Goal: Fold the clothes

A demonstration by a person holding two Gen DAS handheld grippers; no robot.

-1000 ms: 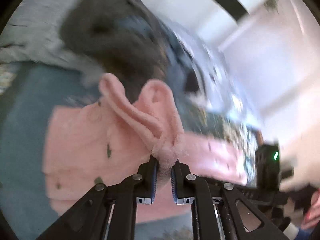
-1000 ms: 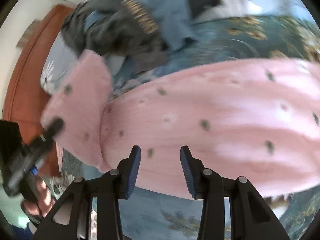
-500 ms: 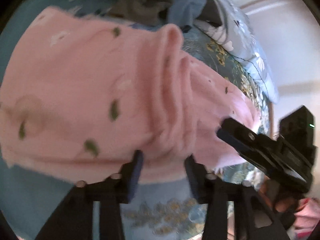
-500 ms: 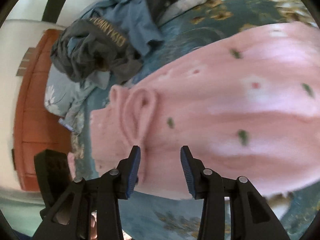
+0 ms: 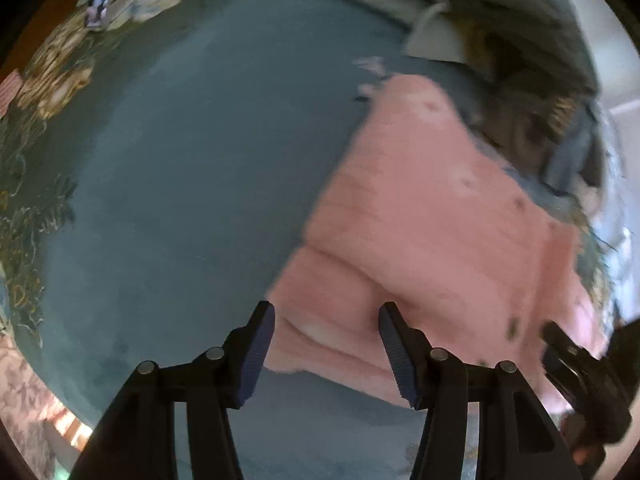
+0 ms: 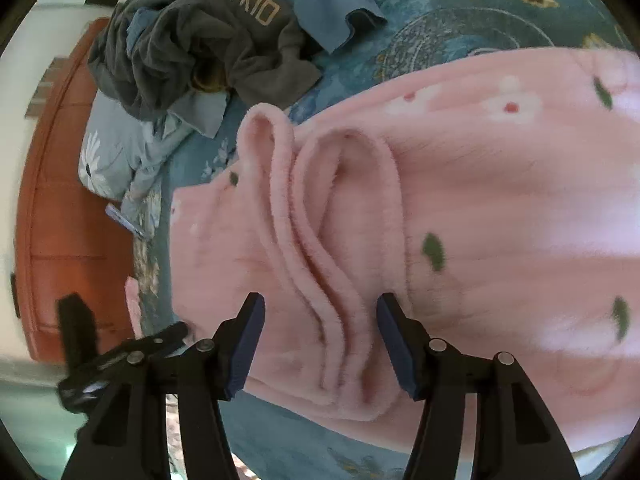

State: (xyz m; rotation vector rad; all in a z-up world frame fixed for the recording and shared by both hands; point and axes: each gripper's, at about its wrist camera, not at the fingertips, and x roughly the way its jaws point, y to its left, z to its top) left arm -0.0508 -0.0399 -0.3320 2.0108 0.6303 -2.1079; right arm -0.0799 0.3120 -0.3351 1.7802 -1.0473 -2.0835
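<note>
Much of your left wrist view is smeared by motion blur, so the pile at 1 o'clock reads only as grey and brown folds. Your left gripper [image 5: 326,350] has its jaws wide apart, holding nothing, over the near edge of the fleece [image 5: 432,232], which runs from 1 to 5 o'clock on the bedspread [image 5: 180,180]. At 4 o'clock your right gripper [image 5: 576,364] is cut off by the frame edge.

Your right wrist view is sharp. Your right gripper [image 6: 320,344] also has its jaws apart, straddling a raised fold of the fleece [image 6: 500,200] without pinching it. That fabric is pink, fuzzy, dotted with green leaves and white flowers, its rolled hems curving in ridges toward 11 o'clock. At 11 o'clock lies a crumpled dark grey garment [image 6: 208,40] with gold lettering, partly cut off, beside a blue cloth [image 6: 332,4]. Your left gripper [image 6: 120,360] shows blurred at 8 o'clock, before an orange-brown headboard [image 6: 68,216].
</note>
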